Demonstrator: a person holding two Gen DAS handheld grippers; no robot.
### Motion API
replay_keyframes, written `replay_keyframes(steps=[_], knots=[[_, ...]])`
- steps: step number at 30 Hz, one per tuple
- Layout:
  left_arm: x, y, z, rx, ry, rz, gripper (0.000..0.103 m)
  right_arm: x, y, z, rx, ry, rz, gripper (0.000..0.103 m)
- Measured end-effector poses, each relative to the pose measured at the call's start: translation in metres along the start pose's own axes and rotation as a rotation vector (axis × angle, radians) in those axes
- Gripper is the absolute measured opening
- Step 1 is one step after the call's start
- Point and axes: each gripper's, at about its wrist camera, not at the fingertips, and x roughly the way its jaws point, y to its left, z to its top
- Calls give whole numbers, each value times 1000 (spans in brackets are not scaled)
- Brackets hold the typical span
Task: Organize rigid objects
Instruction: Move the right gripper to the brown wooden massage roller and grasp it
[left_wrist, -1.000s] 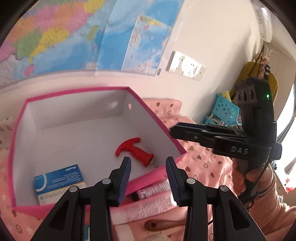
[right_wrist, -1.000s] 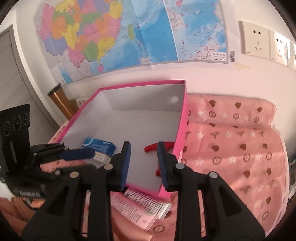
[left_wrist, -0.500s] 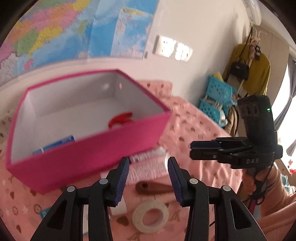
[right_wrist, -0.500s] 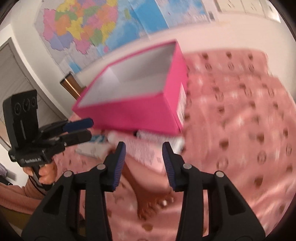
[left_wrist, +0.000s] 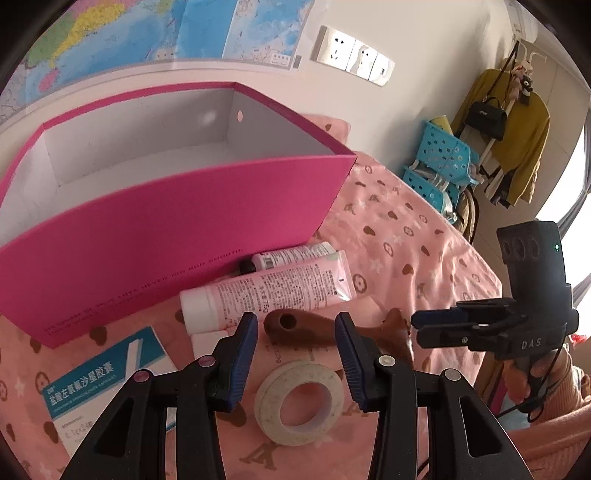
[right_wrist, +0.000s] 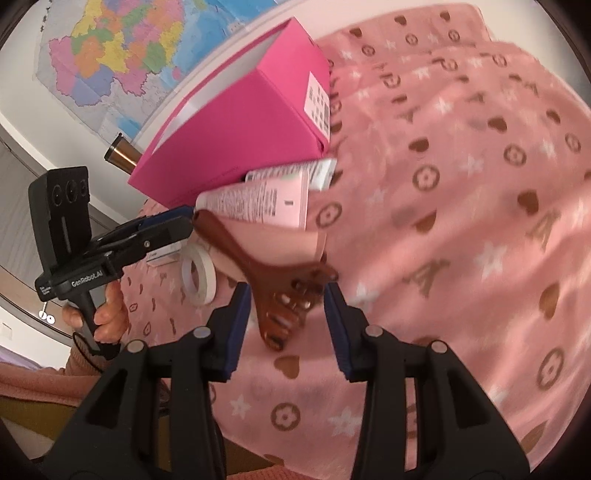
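Observation:
A pink open box (left_wrist: 177, 221) stands on the pink patterned cloth; it also shows in the right wrist view (right_wrist: 236, 122). In front of it lie a pink tube (left_wrist: 273, 291), a smaller white tube (left_wrist: 295, 254), a brown wooden massager (left_wrist: 317, 328), a white tape roll (left_wrist: 299, 402) and a blue-and-white medicine box (left_wrist: 96, 376). My left gripper (left_wrist: 295, 354) is open above the tape roll and the massager's handle. My right gripper (right_wrist: 286, 314) is open, its fingers either side of the massager's forked head (right_wrist: 284, 295). The box's inside floor is hidden.
A wall map (left_wrist: 147, 33) and wall sockets (left_wrist: 354, 55) are behind the box. Blue baskets (left_wrist: 439, 166) and hanging clothes (left_wrist: 509, 129) stand to the right. A copper-coloured cylinder (right_wrist: 123, 155) sits behind the box on the left. The cloth (right_wrist: 461, 184) spreads right.
Both grippers pulled back from over the box and dropped toward the items in front of it. The right gripper now straddles the massager's head; both stay open.

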Motion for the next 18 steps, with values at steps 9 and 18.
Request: replay_keyframes(steps=[9, 18], knots=[[6, 0, 0, 4, 18, -1, 44, 8, -2, -5, 42, -17, 17, 46], [7, -2, -1, -2, 17, -12, 44, 12, 0, -5, 60, -66, 35, 49]])
